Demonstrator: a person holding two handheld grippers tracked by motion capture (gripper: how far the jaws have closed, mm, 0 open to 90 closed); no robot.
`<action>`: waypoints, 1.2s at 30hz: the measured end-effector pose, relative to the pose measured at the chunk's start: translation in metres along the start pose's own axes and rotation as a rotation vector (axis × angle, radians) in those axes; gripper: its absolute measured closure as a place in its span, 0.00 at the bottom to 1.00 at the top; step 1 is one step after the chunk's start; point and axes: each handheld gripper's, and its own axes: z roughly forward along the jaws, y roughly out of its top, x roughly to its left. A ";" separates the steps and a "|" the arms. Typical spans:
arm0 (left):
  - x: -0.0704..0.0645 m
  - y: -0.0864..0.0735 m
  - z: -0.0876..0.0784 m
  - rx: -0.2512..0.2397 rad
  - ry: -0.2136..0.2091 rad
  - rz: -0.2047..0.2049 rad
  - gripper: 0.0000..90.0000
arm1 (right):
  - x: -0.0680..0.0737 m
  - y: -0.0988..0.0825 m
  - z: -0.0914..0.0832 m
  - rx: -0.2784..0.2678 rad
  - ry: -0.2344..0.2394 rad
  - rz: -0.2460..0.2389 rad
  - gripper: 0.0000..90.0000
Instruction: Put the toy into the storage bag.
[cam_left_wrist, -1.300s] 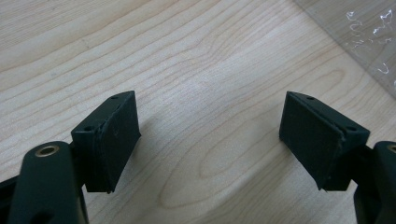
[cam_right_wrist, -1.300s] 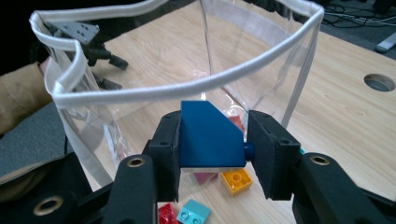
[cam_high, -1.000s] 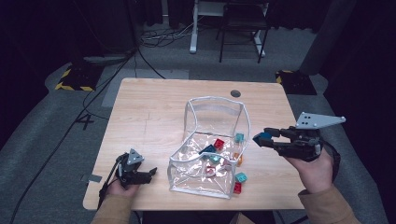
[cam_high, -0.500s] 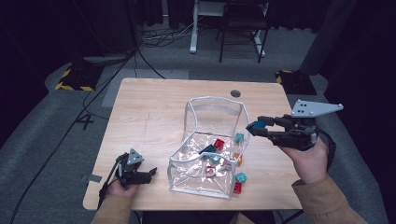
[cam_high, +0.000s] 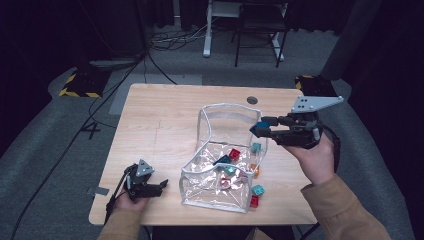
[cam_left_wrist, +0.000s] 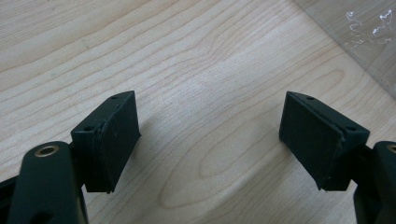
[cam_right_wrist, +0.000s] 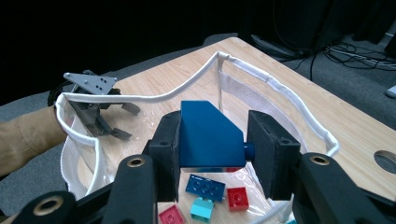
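Observation:
A clear plastic bag (cam_high: 220, 145) with a white rim (cam_right_wrist: 261, 77) stands open on the wooden table (cam_high: 160, 125); several small toy bricks (cam_high: 230, 162) in red, blue and teal lie inside it. My right gripper (cam_high: 257, 129) hovers at the bag's right rim, shut on a dark blue sloped brick (cam_right_wrist: 210, 135) above the bag's opening. My left gripper (cam_high: 161, 186) rests low on the table at the bag's front left corner, open with bare wood between its pads (cam_left_wrist: 112, 135). It also appears beyond the bag as the left gripper (cam_right_wrist: 119, 121).
A teal brick (cam_high: 258, 190) and a red brick (cam_high: 253, 201) lie on the table just outside the bag's right front corner. A round cable hole (cam_high: 252, 100) sits near the table's far edge. Chairs and cables stand on the floor beyond.
My right gripper has carried the blue brick leftward and a little up, from beside the bag to over its right rim. The left gripper has stayed put.

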 end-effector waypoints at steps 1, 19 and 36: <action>0.000 0.000 0.000 0.000 -0.001 -0.001 0.23 | 0.000 0.002 0.003 0.004 0.003 0.001 0.63; 0.000 0.000 0.000 0.001 -0.001 -0.001 0.23 | 0.001 0.015 0.052 0.086 0.035 -0.015 0.63; 0.000 0.000 0.000 0.001 -0.001 -0.001 0.22 | 0.011 0.016 0.087 0.234 0.067 -0.017 0.63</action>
